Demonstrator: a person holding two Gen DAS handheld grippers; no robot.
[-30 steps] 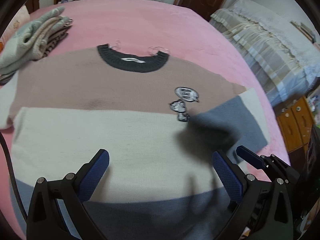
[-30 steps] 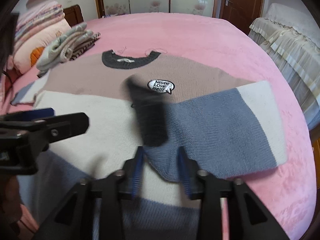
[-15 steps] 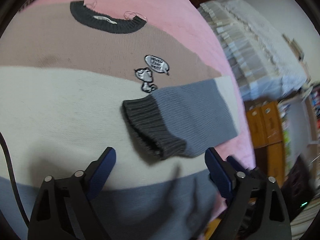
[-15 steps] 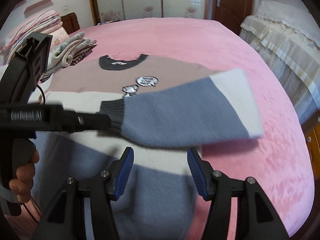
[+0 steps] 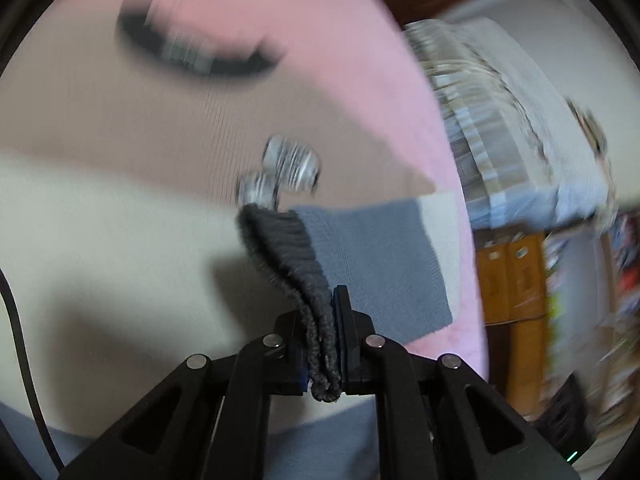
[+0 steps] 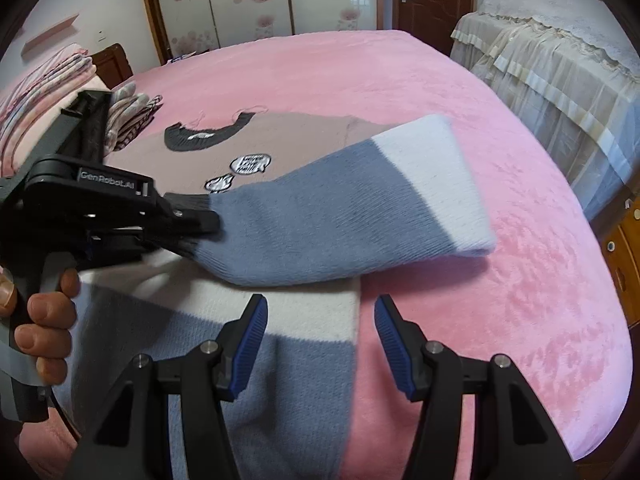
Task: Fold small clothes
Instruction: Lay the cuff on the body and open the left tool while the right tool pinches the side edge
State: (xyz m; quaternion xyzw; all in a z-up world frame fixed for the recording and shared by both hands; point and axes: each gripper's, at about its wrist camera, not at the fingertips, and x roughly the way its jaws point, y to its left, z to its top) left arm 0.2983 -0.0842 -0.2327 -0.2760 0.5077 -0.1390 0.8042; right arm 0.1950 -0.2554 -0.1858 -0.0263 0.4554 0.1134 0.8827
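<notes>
A striped sweater (image 6: 280,148) in tan, cream and grey-blue lies flat on the pink bed, its dark collar (image 6: 208,136) at the far end. Its right sleeve (image 6: 340,220) is folded across the chest. My left gripper (image 5: 322,316) is shut on the sleeve's dark ribbed cuff (image 5: 288,248) and holds it lifted over the sweater's body; it also shows in the right wrist view (image 6: 192,220). My right gripper (image 6: 320,328) is open and empty, above the sweater's lower right edge.
Folded clothes (image 6: 132,112) and a stack of blankets (image 6: 40,92) lie at the bed's far left. A second bed with a lace cover (image 6: 560,68) stands to the right, with a wooden cabinet (image 5: 512,280) beside it. Pink bedspread (image 6: 500,280) spreads right of the sweater.
My right gripper let go of the sleeve and drew back open. My left gripper swung right and closed on the cuff, which now hangs lifted from it.
</notes>
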